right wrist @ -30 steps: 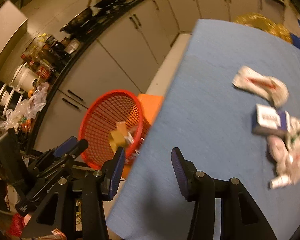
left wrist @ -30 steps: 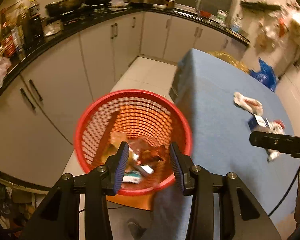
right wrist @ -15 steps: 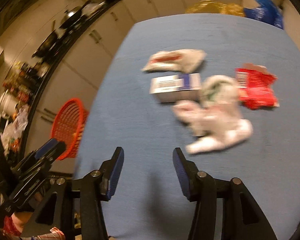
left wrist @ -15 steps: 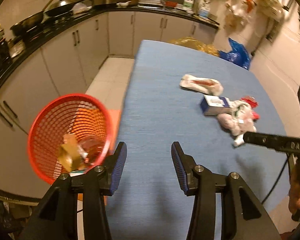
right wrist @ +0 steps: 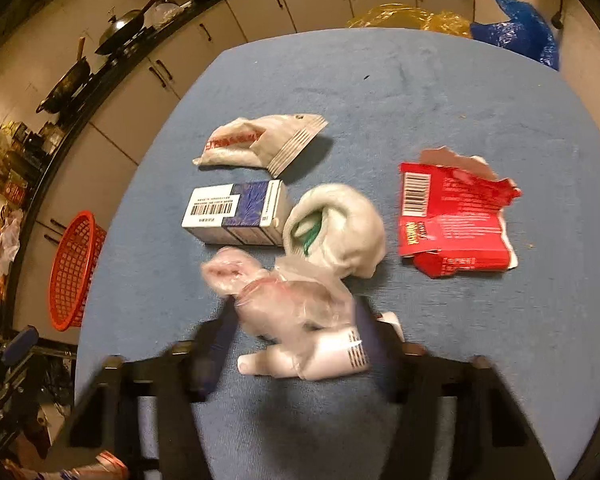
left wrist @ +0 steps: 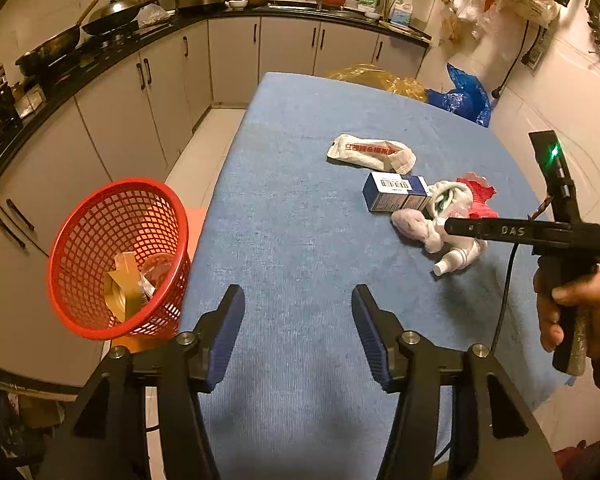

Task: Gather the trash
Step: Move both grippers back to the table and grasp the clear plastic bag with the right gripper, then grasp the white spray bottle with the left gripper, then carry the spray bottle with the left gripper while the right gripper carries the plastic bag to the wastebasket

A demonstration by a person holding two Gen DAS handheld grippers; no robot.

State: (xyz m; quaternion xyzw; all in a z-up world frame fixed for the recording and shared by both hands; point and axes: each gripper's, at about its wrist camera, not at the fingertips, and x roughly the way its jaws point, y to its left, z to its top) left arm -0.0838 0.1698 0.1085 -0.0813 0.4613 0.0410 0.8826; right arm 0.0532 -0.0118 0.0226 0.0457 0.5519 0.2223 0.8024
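Basket (left wrist: 118, 258) now left of table (left wrist: 300, 208)

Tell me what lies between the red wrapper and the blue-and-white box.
A crumpled white plastic bag with green print lies between the red wrapper and the blue-and-white box, clearest in the right wrist view.

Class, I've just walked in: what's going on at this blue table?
A person is clearing trash off the blue table with hand-held tongs. The right tongs are closing around a crumpled clear plastic bag and white tube. The left tongs hang empty, opening. A red mesh basket beside the table already holds some scraps.
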